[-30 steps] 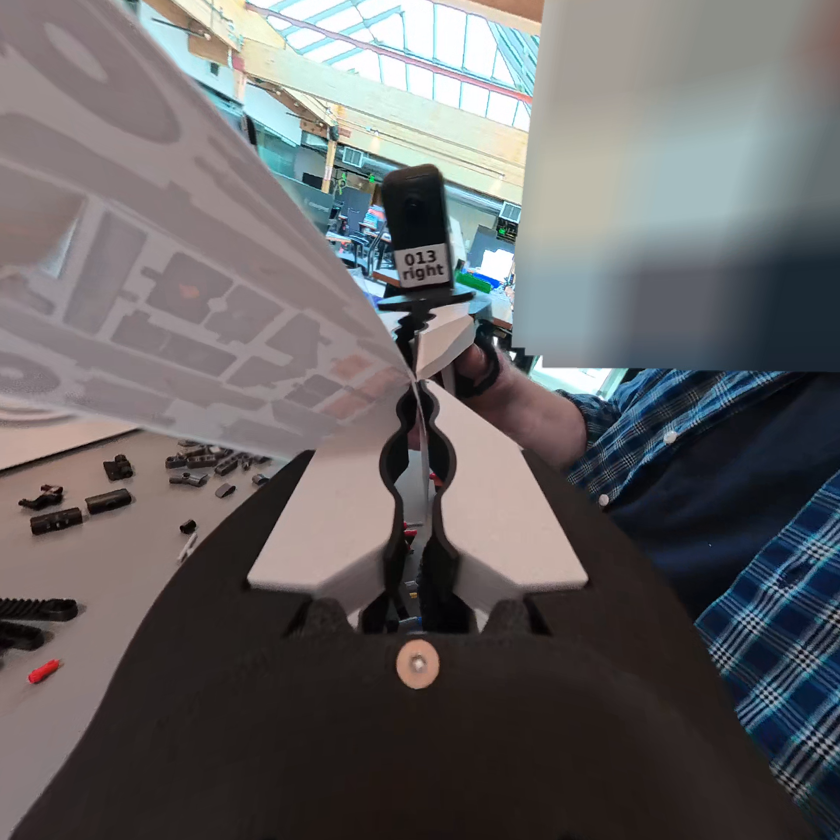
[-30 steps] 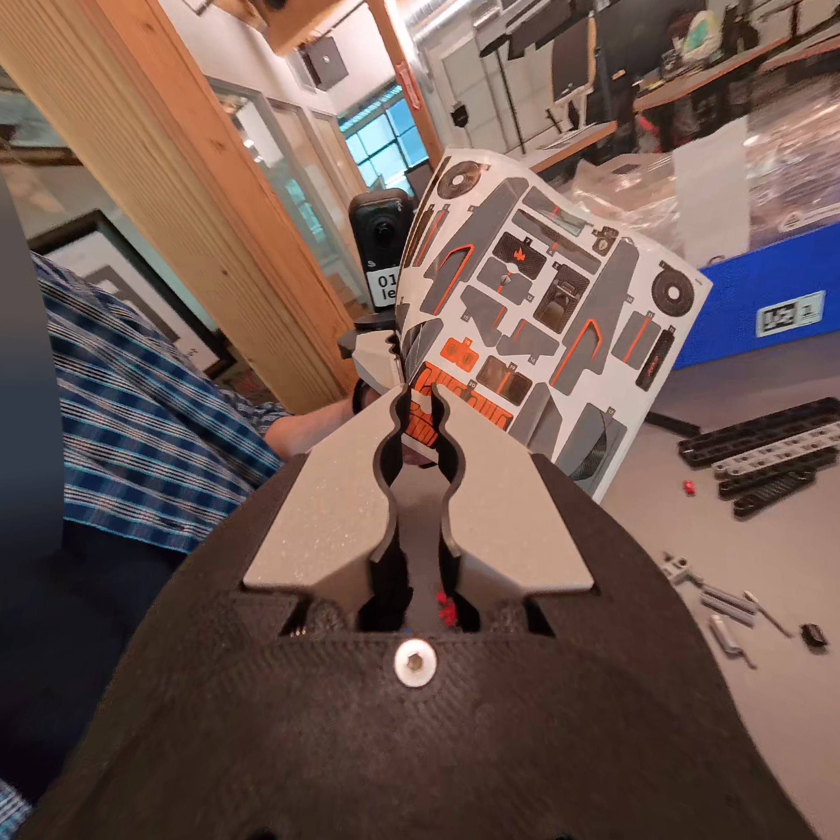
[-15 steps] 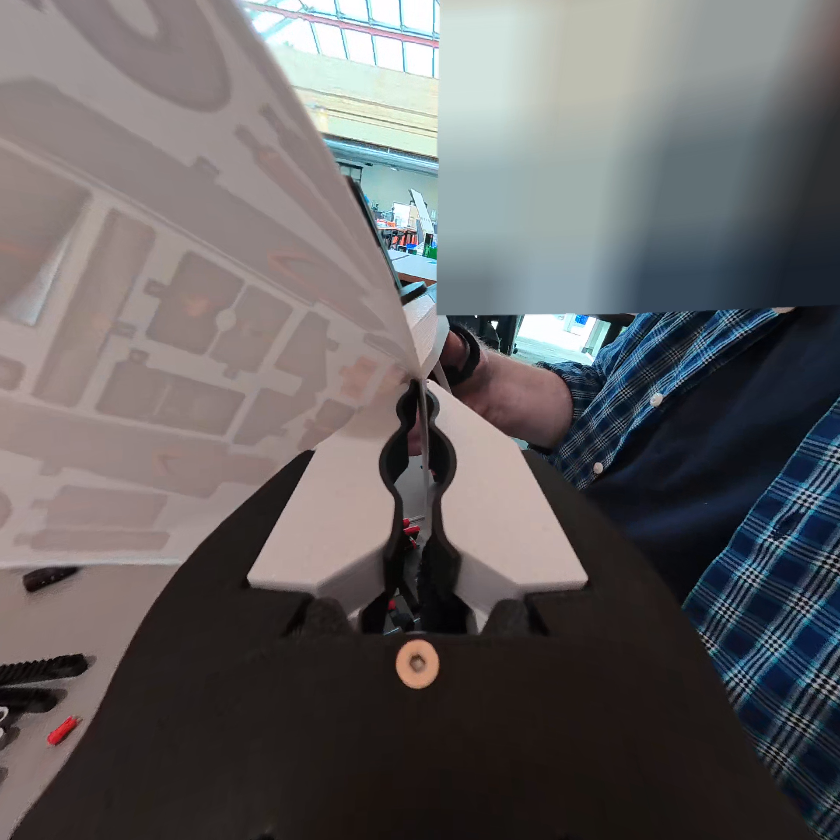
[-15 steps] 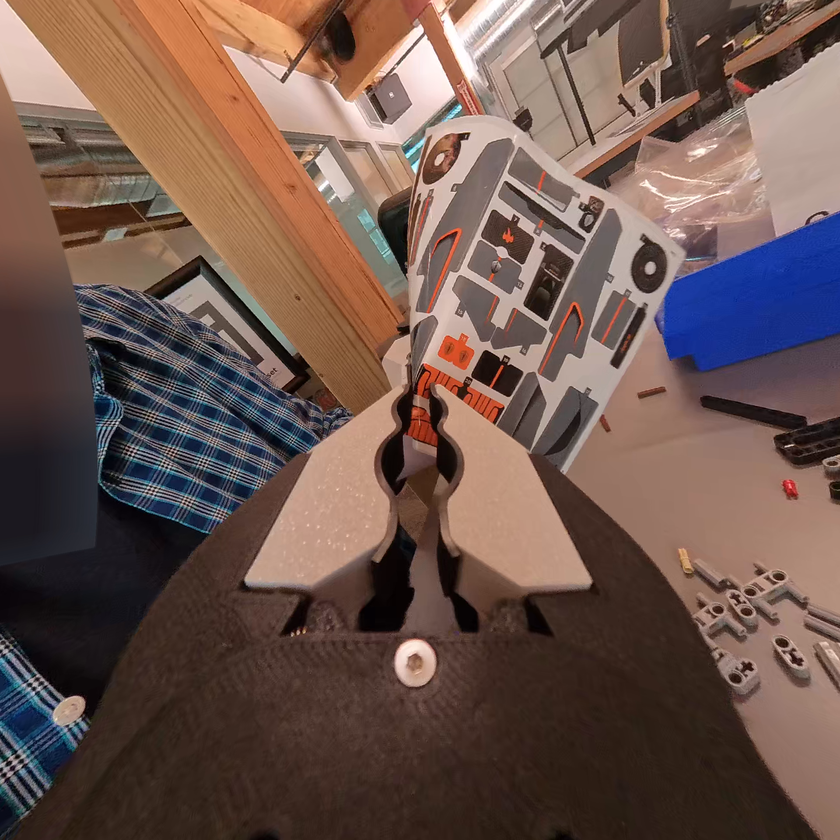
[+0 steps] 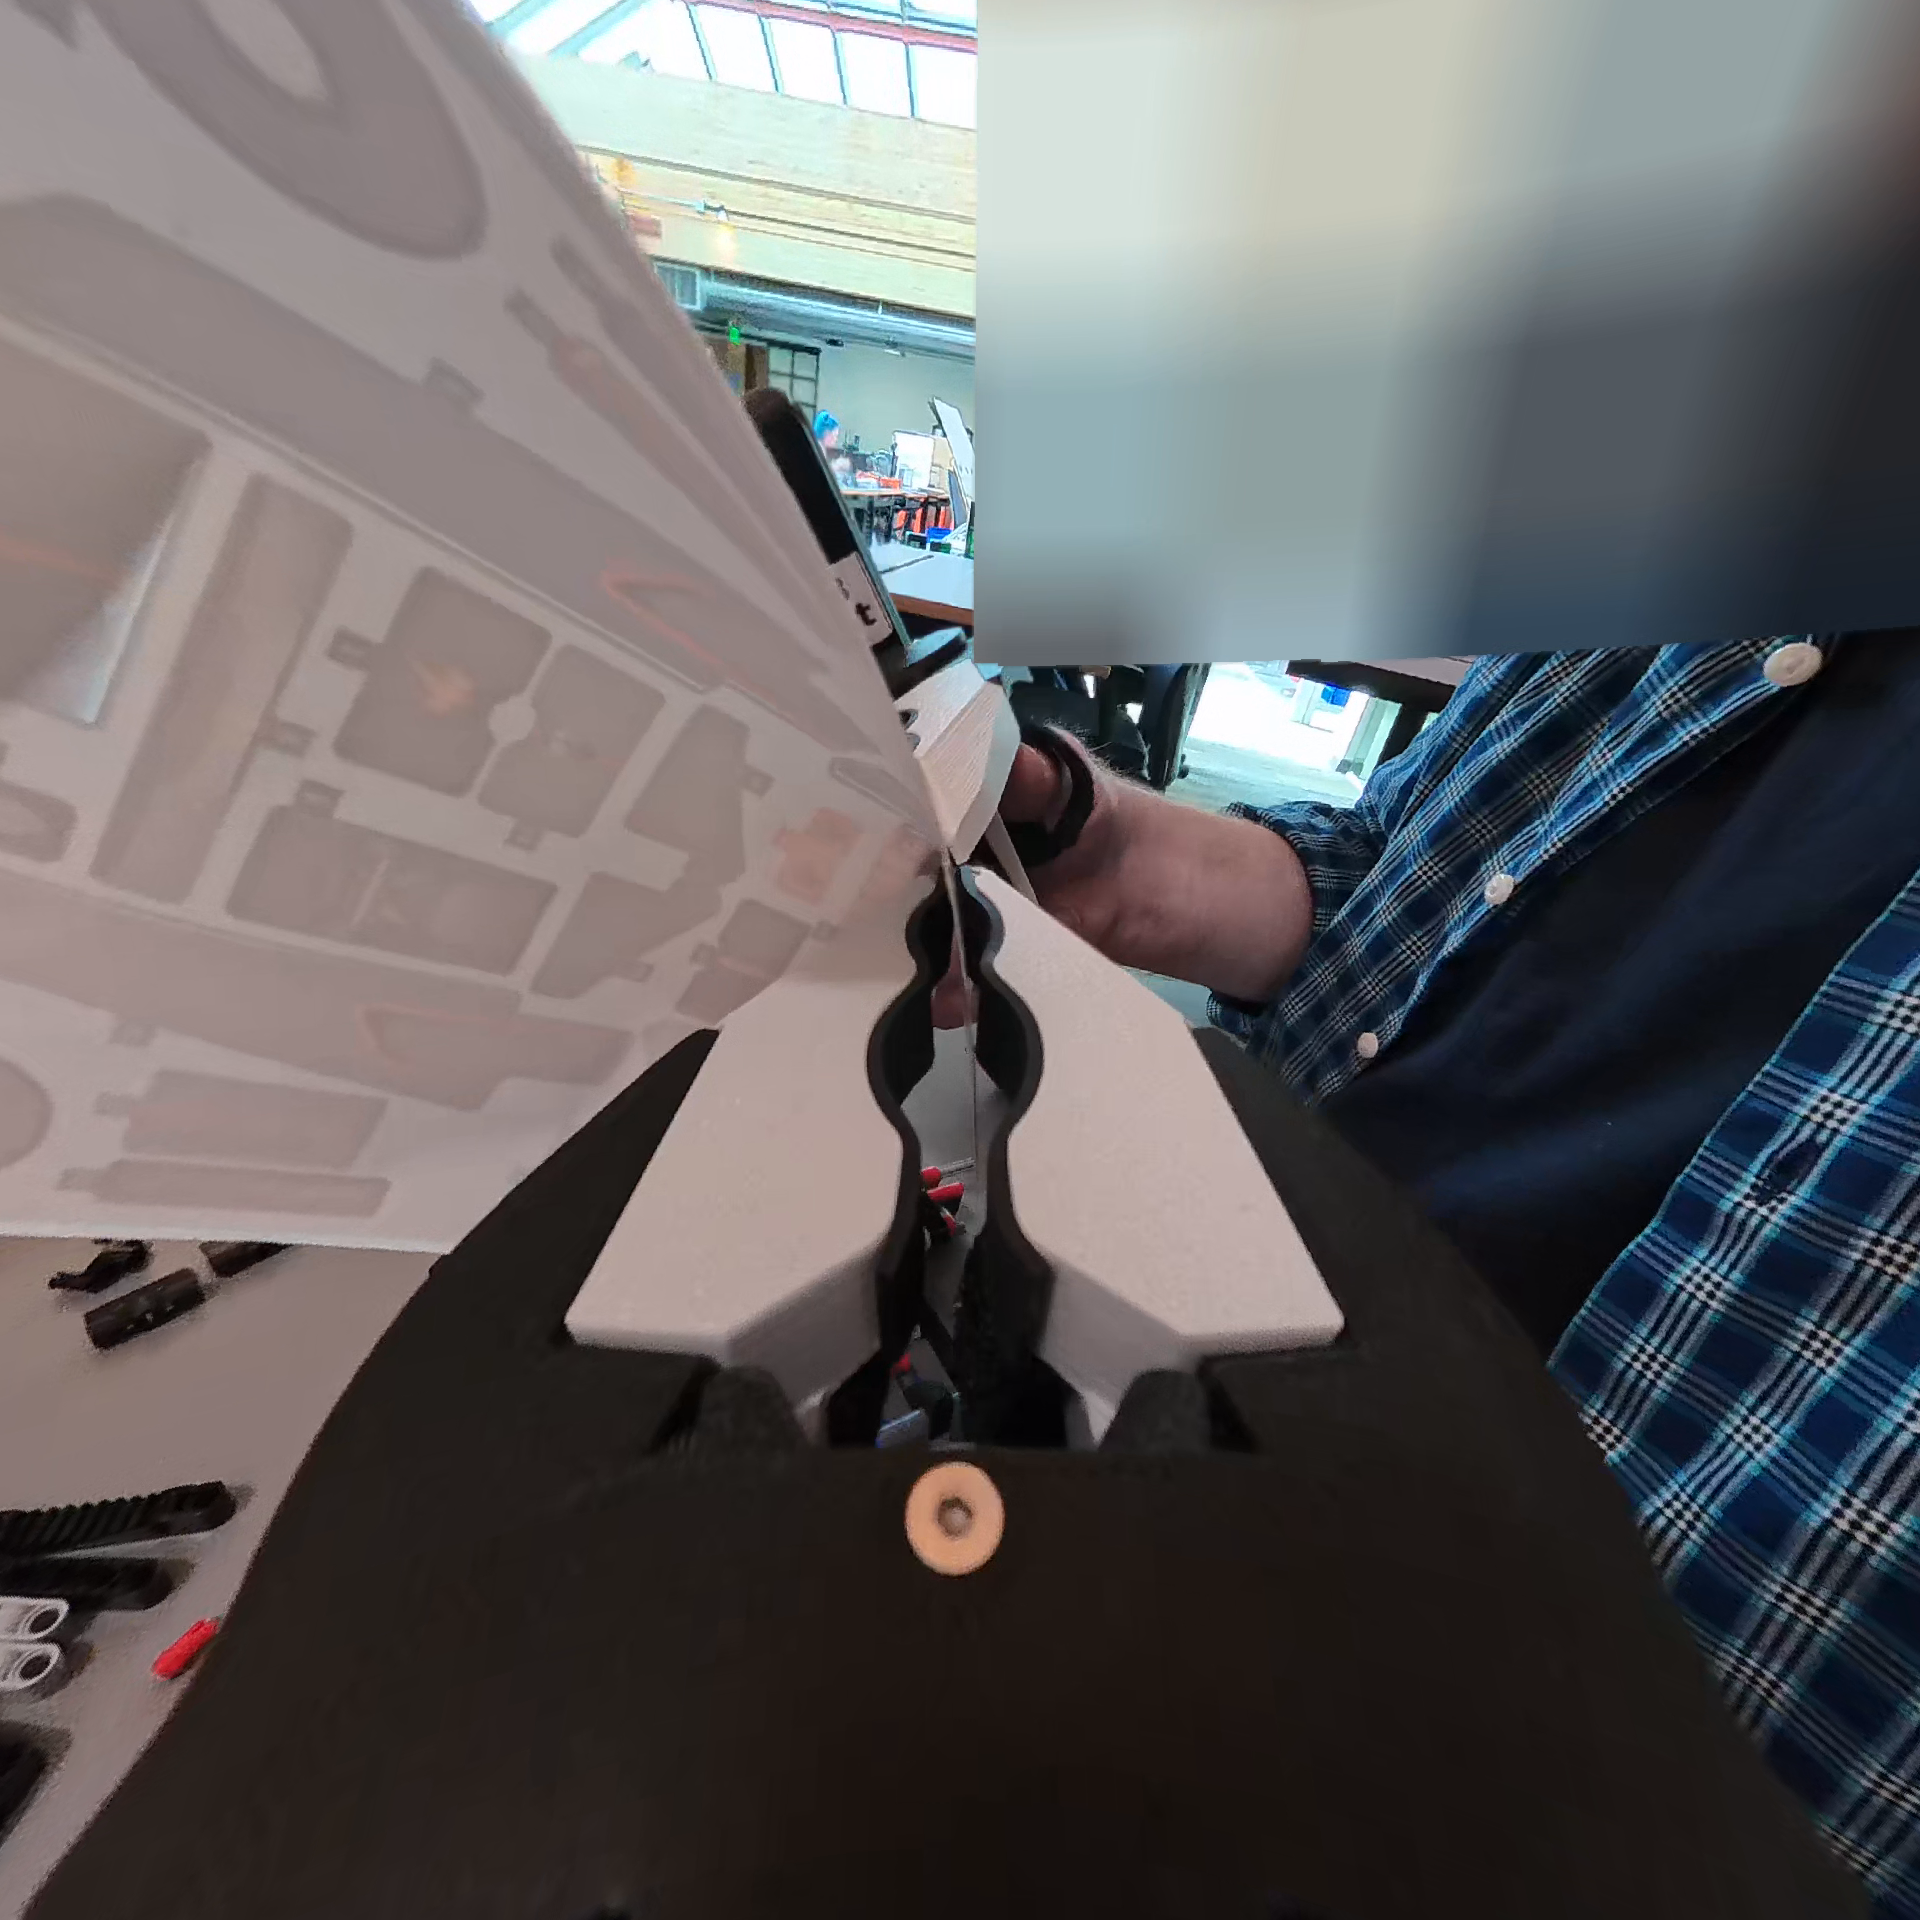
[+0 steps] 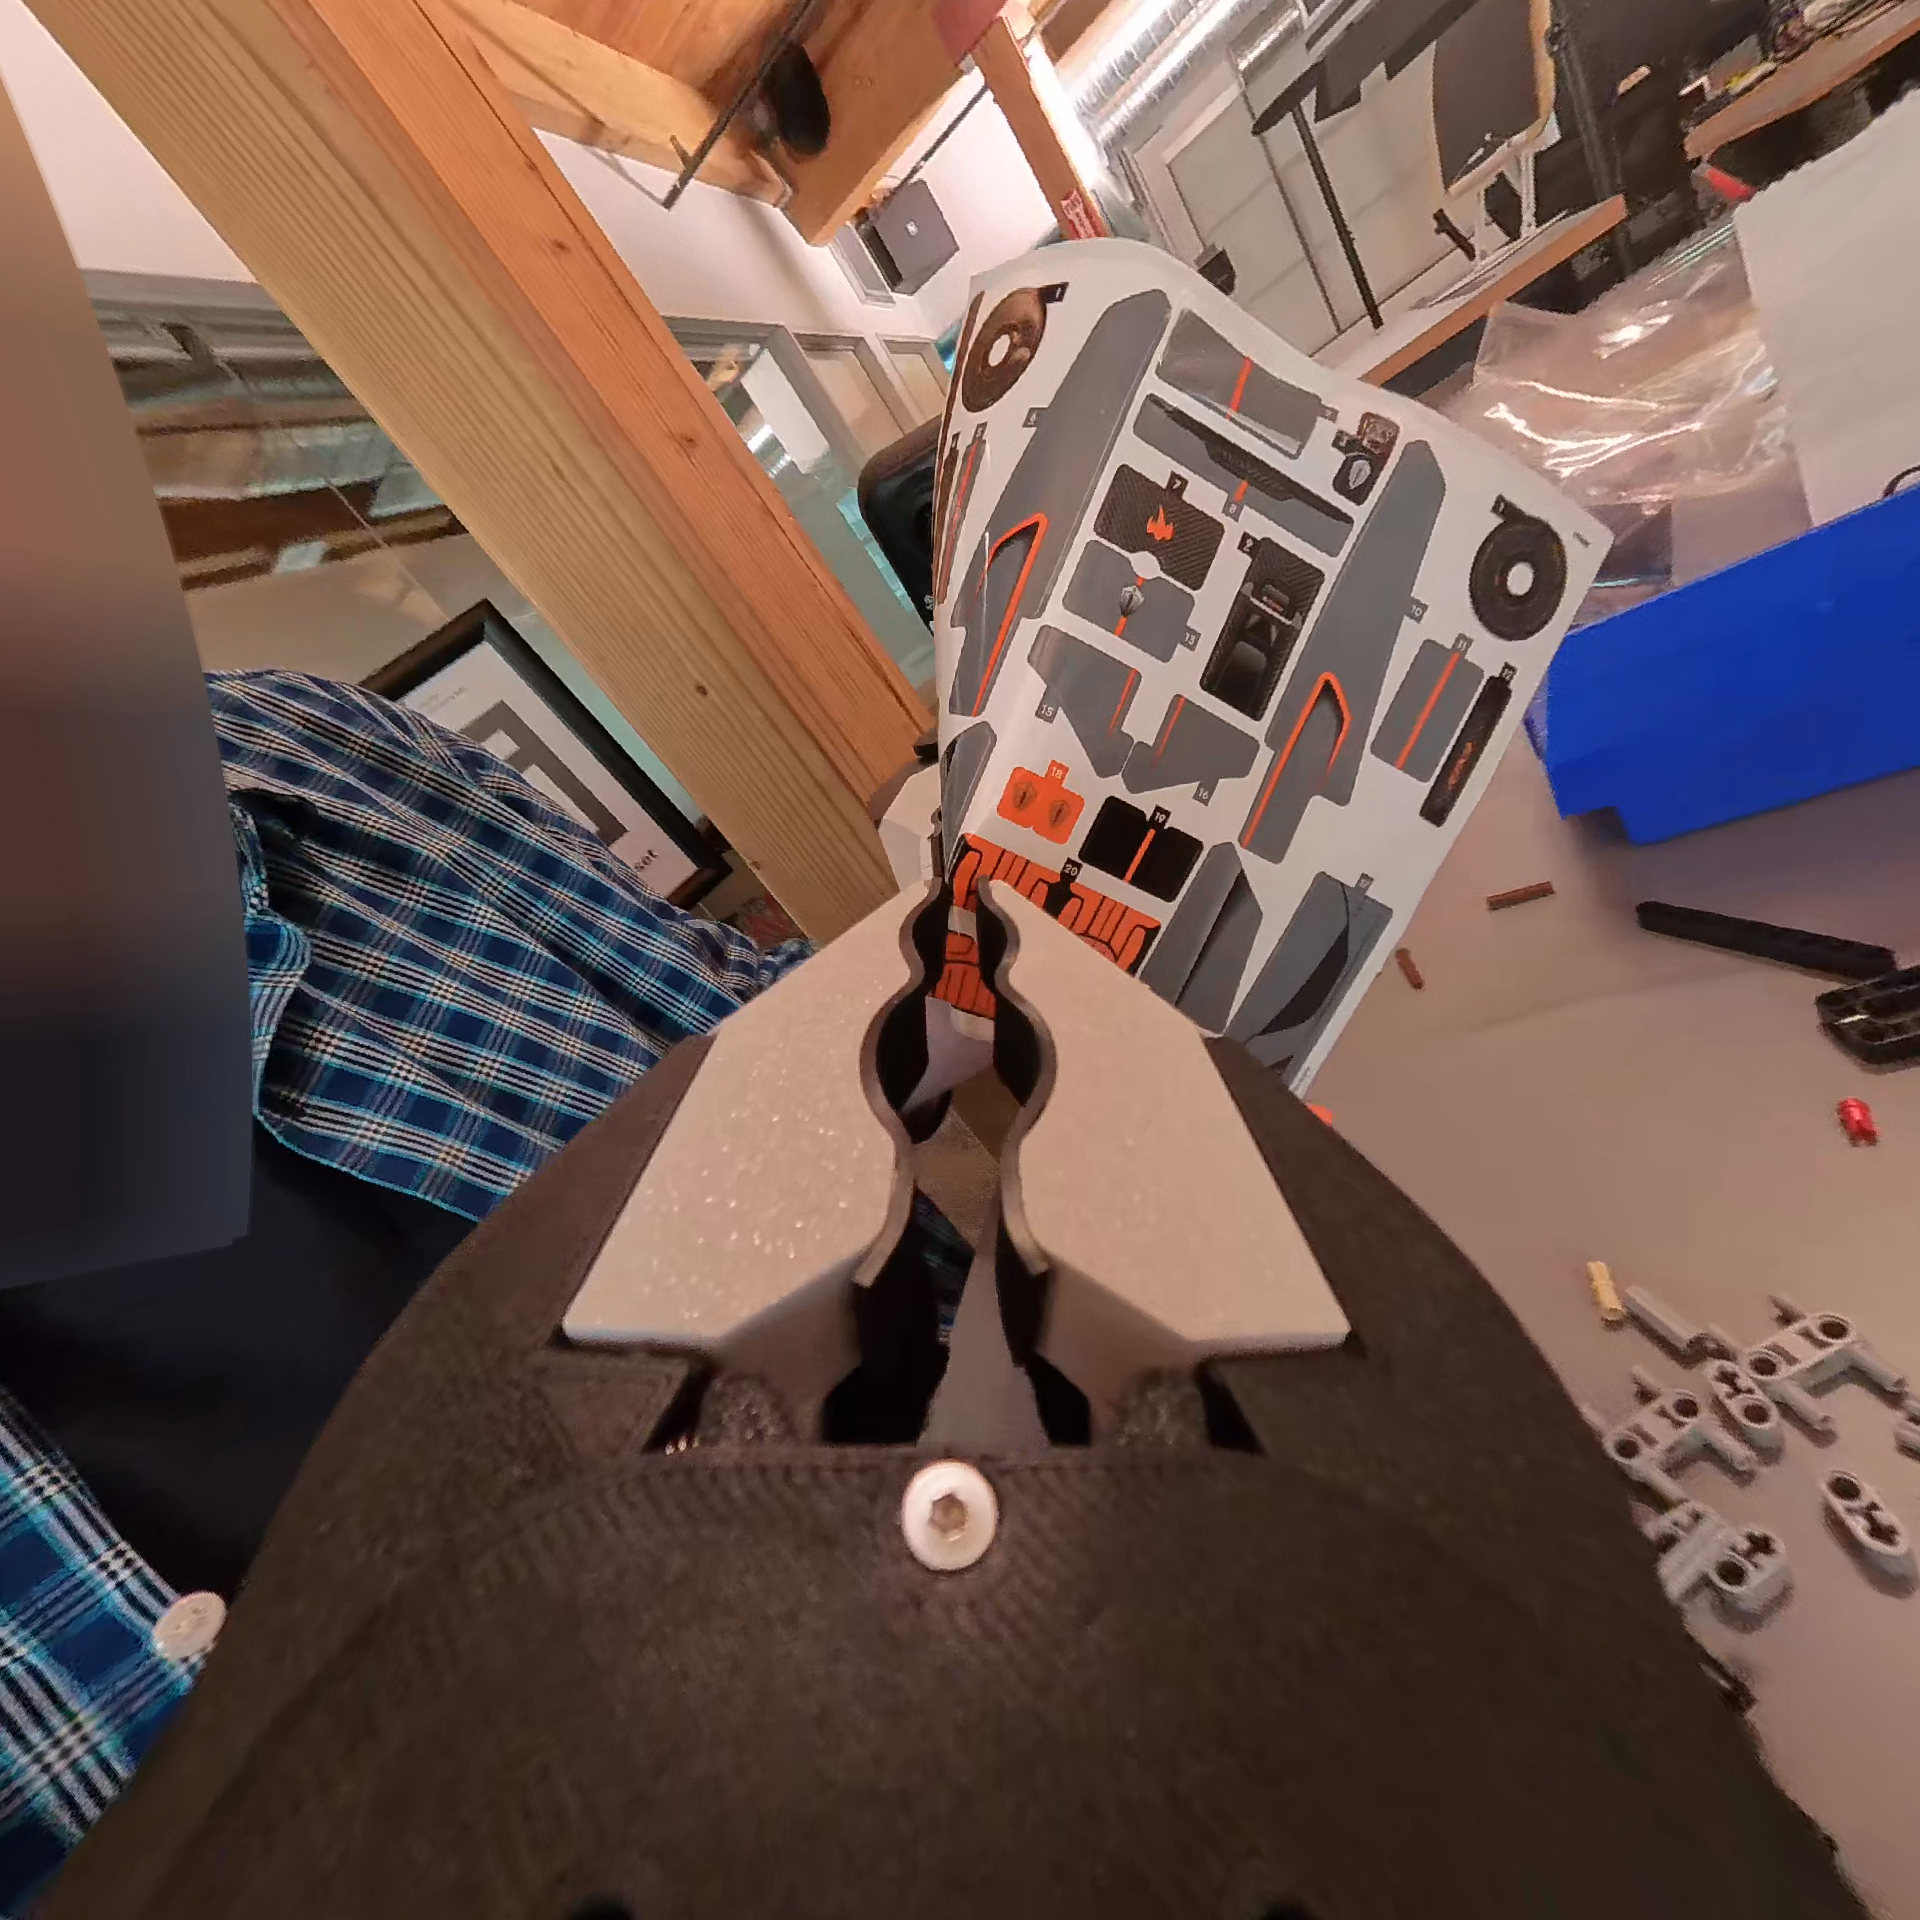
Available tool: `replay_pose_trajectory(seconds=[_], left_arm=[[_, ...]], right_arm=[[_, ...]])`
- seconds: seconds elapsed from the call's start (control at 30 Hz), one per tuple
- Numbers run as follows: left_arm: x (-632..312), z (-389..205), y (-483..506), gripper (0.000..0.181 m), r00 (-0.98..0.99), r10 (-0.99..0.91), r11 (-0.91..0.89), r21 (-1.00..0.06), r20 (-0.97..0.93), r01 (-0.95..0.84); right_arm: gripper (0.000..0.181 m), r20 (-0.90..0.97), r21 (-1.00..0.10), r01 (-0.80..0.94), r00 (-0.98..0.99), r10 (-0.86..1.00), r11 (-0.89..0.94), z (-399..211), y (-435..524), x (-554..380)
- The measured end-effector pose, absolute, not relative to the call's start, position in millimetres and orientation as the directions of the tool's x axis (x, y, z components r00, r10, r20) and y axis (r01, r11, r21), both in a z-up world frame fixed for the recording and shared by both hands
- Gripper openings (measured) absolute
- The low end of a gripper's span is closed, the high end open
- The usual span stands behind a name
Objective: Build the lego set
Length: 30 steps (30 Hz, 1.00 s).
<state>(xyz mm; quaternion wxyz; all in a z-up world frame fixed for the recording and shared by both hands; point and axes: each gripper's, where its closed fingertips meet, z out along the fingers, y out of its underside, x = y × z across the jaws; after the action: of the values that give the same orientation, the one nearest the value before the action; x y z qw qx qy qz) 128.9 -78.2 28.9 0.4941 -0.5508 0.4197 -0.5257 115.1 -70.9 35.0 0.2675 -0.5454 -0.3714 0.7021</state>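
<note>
A white sticker sheet [image 6: 1226, 644] with grey, black and orange decals is held upright above the table. Its pale back side [image 5: 395, 675] fills the upper left of the left wrist view. My left gripper [image 5: 954, 883] is shut on the sheet's corner edge. My right gripper [image 6: 964, 896] is shut on the same corner from the printed side, over an orange decal. The two grippers face each other, tips almost touching. The right gripper's white finger [image 5: 971, 764] shows just behind the sheet in the left wrist view.
A person in a blue plaid shirt [image 5: 1662, 935] sits close behind the grippers. Black beams [image 5: 114, 1512] and a red pin [image 5: 185, 1647] lie on the grey table at the left. Grey connectors [image 6: 1745, 1423], black beams [image 6: 1766, 935] and a blue bin [image 6: 1745, 686] lie at the right. Only a small space, under 4 cm, lies between the two pairs of fingers. The red pin [image 5: 185, 1647] is about equally far from each gripper, around 25 centimeters. It turns up in the right wrist view [image 6: 1840, 1116] as well.
Both grippers have tilted and shifted with the sheet still pinched between them. The sheet now covers more of the left wrist view and hides most of the right gripper's camera.
</note>
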Motion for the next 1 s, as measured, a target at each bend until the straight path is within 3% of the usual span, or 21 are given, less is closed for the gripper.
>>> replay_pose_trajectory(seconds=[0.27,0.57,1.0], left_arm=[[127.6,27.8,-80.6,0.0,0.09,-0.985,-0.148,-0.989,0.15,0.033],[126.6,26.0,-80.4,0.0,0.091,-0.985,-0.146,-0.989,0.147,0.018],[123.8,26.1,-77.9,0.0,0.104,-0.981,-0.161,-0.987,0.163,0.024]], right_arm=[[0.001,-0.588,-0.793,0.026,-0.294,0.753,-0.609,34.0,-72.7,114.4],[0.0,-0.48,-0.875,0.037,-0.197,0.855,-0.483,33.3,-71.8,114.5],[0.0,-0.481,-0.873,-0.009,-0.154,0.863,-0.488,37.6,-60.8,121.9]])
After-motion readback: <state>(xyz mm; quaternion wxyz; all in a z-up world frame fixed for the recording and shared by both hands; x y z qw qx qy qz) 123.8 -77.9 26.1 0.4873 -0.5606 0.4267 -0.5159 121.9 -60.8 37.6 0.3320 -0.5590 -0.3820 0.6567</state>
